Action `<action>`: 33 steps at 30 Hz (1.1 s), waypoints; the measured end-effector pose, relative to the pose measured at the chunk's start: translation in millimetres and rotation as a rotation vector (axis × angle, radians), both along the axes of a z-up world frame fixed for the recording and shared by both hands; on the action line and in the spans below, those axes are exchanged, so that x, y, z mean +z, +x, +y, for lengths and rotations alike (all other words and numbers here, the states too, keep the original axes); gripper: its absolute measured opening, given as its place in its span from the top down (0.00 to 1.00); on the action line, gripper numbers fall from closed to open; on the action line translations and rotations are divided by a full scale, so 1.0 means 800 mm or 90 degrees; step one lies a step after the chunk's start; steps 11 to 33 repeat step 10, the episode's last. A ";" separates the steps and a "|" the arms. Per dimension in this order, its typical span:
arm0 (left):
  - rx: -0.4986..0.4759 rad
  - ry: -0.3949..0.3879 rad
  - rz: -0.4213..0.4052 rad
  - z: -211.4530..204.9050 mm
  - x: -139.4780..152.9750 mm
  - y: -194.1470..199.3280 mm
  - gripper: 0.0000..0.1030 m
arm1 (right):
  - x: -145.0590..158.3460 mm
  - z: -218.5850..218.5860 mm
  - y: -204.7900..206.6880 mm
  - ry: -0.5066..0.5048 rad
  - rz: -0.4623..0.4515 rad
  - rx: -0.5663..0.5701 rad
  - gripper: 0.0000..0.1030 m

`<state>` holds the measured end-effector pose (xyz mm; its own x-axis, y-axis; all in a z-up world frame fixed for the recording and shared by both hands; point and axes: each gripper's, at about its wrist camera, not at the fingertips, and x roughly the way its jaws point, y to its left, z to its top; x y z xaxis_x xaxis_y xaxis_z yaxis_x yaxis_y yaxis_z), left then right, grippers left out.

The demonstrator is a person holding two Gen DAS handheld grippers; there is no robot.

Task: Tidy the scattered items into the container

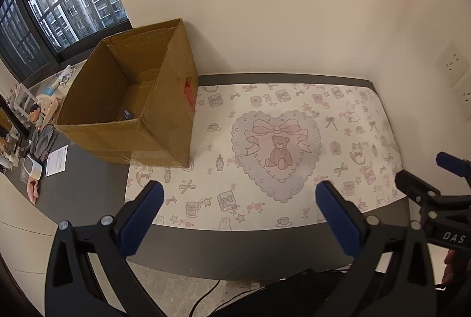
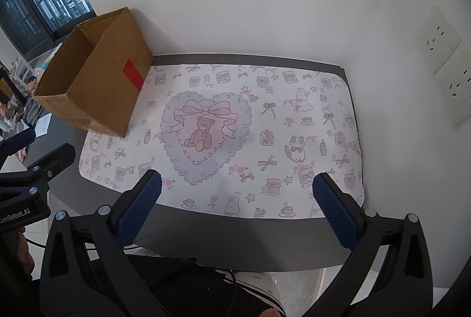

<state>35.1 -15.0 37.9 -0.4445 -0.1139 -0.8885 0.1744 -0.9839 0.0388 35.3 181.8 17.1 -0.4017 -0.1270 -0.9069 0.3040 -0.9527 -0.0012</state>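
A: Well, start with the left wrist view. What does it give that the other doesn't?

B: The inside of the cardboard box [image 1: 129,93]. It stands ahead and to the left of the left gripper [image 1: 240,199], and a small blue item [image 1: 127,113] lies on its floor near the front wall; what it is I cannot tell. Left of the box, a cluttered dark counter with a printed sheet of paper [image 1: 56,160], text too small to read.

A: And the gripper itself?

B: Fingers spread wide, nothing between them, hovering over the near edge of the patterned mat [image 1: 294,122]. The right gripper [image 1: 424,169] shows at the right edge, marked "DAS", the rest of the word cut off.

A: Now the right wrist view.

B: Here the box [image 2: 97,81] is far ahead to the left, seen from outside only, its interior hidden. A red label [image 2: 133,74] shows plainly on the side facing the mat [image 2: 265,125]. The right gripper [image 2: 237,193] is also wide apart and empty. The left gripper [image 2: 38,152] pokes in from the left, reading "enRobot.AI".

A: Anything loose on the mat?

B: Only its print: a teddy bear in a heart, bows, jars, cats.
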 end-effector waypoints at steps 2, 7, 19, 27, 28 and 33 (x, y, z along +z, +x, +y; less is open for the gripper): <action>-0.005 -0.002 0.004 0.002 0.001 -0.001 0.00 | -0.001 0.002 -0.002 0.000 -0.003 -0.002 0.00; -0.019 -0.002 0.004 0.011 0.002 -0.007 0.00 | -0.002 0.007 -0.005 0.003 -0.006 -0.006 0.00; -0.015 -0.003 0.005 0.011 0.002 -0.009 0.00 | -0.002 0.010 -0.007 0.003 -0.005 -0.006 0.00; -0.015 -0.003 0.005 0.011 0.002 -0.009 0.00 | -0.002 0.010 -0.007 0.003 -0.005 -0.006 0.00; -0.015 -0.003 0.005 0.011 0.002 -0.009 0.00 | -0.002 0.010 -0.007 0.003 -0.005 -0.006 0.00; -0.015 -0.003 0.005 0.011 0.002 -0.009 0.00 | -0.002 0.010 -0.007 0.003 -0.005 -0.006 0.00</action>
